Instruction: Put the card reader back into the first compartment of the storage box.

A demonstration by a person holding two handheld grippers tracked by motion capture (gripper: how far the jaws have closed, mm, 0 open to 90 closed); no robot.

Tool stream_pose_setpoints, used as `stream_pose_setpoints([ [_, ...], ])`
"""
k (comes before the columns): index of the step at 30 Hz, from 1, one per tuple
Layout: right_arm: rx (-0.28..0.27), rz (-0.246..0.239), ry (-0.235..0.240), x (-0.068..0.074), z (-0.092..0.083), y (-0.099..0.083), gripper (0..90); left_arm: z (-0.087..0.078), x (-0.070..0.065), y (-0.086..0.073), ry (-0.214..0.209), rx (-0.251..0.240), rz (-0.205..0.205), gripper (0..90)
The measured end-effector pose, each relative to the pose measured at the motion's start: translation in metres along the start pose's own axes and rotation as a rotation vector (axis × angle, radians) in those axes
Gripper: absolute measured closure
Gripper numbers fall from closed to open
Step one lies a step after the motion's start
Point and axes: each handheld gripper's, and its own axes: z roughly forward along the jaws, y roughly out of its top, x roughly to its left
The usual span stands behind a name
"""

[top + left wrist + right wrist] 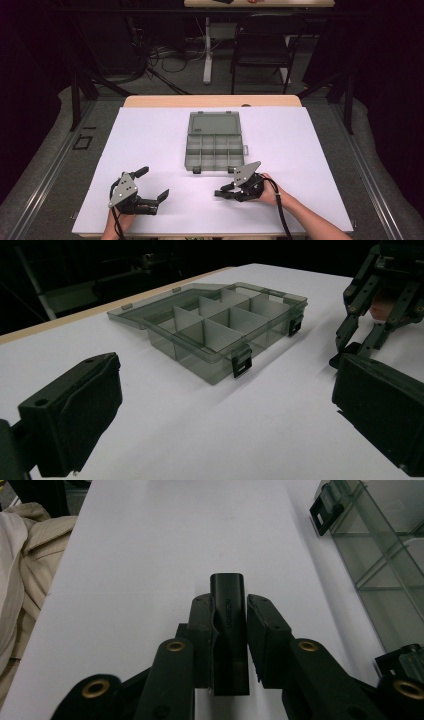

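Where the white table sheet [150, 145] covers the table, the items stand as follows; organiser box [215, 141], smoky translucent plastic, lid folded flat open away from the person, its divided compartments bare as far as the high view and the left gripper view show, two black latches [241, 362] on the near wall; it sits at the middle of the sheet, nearer the right hand than the left.

Right gripper [223, 192], held in the person's right hand just in front of the box's near right corner and apart from it, jaws pointing toward the left gripper; its pads are pressed on a small black oblong part [228, 630], which stands out beyond the fingertips; faint lettering runs along the part, too blurred to read; it may be a clip or a connector.

Left gripper [154, 187], held in the left hand at the near left of the sheet, well apart from the box; jaws spread wide, nothing between them.

Beyond the table: a dark chair [262, 45] and loose cables [165, 55] on the floor.
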Motion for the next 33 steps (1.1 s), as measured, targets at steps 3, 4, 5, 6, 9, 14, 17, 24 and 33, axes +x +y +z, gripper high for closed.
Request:
stream_pose_setpoints([
  [3,-0.006,-0.001,-0.006,0.000,-0.002,0.001,73.9,0.000,0.000,0.000,-0.001,0.001,0.000,0.0],
  [4,-0.004,-0.001,-0.006,0.001,-0.002,0.001,73.9,0.000,0.000,0.000,-0.001,0.001,0.000,0.0],
  [5,-0.006,-0.001,-0.009,0.001,-0.003,0.001,73.9,0.000,0.000,0.000,-0.001,0.000,0.000,0.0],
  [6,-0.006,-0.001,-0.009,0.001,-0.003,0.001,73.9,0.000,0.000,0.000,-0.001,0.000,0.000,0.0],
  [9,-0.011,-0.005,-0.013,0.000,-0.005,0.001,73.9,0.000,0.000,0.000,0.000,0.000,0.000,0.0],
  [14,-0.019,-0.005,-0.019,0.000,-0.007,0.002,73.9,0.000,0.000,0.000,0.000,0.001,0.000,0.0],
  [17,-0.026,-0.005,-0.028,0.000,-0.010,0.004,73.9,0.000,0.000,0.000,0.001,0.000,0.001,0.0],
  [24,-0.041,-0.008,-0.039,0.000,-0.017,0.006,73.9,0.000,0.000,0.000,0.001,0.001,0.001,0.0],
  [33,-0.055,-0.006,-0.061,-0.001,-0.023,0.007,73.9,0.000,0.000,0.000,0.000,0.002,0.000,0.0],
])
